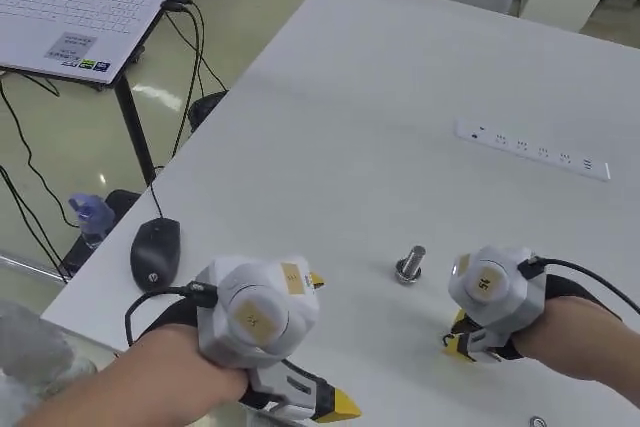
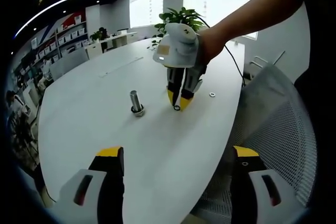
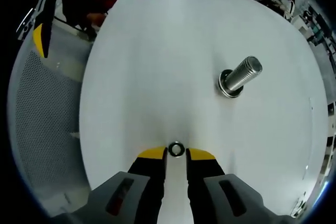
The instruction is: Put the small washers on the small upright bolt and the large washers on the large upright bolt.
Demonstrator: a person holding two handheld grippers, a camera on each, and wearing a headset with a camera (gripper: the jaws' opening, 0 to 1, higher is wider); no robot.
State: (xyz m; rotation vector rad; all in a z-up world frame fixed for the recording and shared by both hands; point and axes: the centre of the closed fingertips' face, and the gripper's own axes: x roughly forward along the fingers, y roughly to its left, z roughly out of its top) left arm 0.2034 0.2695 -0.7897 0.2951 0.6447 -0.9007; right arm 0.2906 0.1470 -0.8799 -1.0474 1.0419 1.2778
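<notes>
Left gripper [image 2: 177, 153], nearest, hangs empty with its jaws spread wide. Right gripper [image 3: 176, 156] pinches a small washer [image 3: 176, 149] low over the table [image 1: 380, 97], near and right of the upright bolt [image 3: 240, 76], which seems ringed at its base already. One loose washer [image 2: 212, 95] lies beyond, so the task looks partly done.

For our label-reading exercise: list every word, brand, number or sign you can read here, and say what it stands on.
No text can be read with certainty.
Laptop stickers: too small.
Mouse logo: round mark, too blurred.
Tan sticker on right gripper: dark marks, blurred.
Tan stickers on left gripper: blurred.
Power strip markings: too small.
</notes>
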